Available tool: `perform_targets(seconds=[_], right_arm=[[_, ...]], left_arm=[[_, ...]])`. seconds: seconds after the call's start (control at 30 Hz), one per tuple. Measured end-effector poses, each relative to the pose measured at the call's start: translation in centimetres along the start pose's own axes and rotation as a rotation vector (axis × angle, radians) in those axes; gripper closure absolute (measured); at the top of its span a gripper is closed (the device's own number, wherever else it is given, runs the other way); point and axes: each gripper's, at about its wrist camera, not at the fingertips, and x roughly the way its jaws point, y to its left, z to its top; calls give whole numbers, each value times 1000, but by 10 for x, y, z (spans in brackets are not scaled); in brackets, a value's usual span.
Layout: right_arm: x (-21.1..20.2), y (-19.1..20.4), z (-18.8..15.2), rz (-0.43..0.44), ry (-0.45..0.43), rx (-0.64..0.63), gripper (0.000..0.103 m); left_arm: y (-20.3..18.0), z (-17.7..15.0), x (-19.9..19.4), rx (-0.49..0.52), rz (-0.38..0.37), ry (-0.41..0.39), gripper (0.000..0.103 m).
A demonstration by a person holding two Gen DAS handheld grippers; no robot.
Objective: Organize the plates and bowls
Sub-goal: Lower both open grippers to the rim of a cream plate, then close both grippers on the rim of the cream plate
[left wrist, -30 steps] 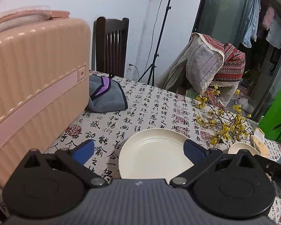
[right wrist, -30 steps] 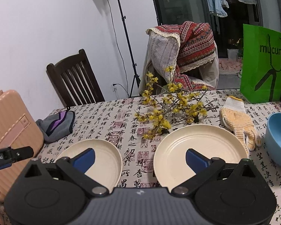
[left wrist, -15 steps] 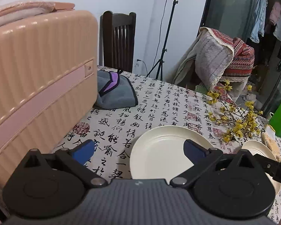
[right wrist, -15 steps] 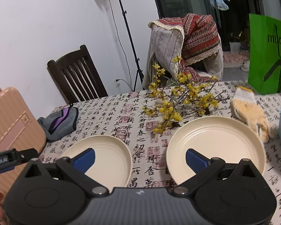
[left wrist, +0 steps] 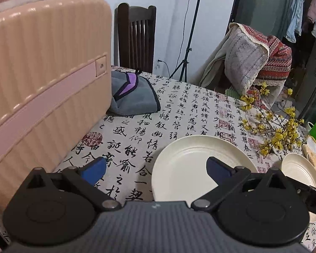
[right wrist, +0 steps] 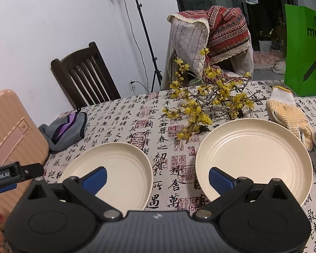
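Left claw hangs spread wide above the counter, gripping nothing; its right finger sits over the near cream plate, its left finger over bare cloth beside the pink suitcase. Right claw is equally wide and empty, straddling the gap between two shallow, ridged cream plates: the left plate under its left finger, the right plate under its right finger. Ahead of it lie yellow blossom twigs; a dotted glove lies ahead to its right.
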Motion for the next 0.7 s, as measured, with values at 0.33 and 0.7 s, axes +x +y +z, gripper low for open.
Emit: perform_targets(seconds=[0.33,0.7], right_arm=[[10,1,-5,-2,21,-23,2],[17,5,-8,28,28,-32,12]], left_arm=[[7,-1,18,-11,11,46,0],[15,-4,36,-54,44,106,0]])
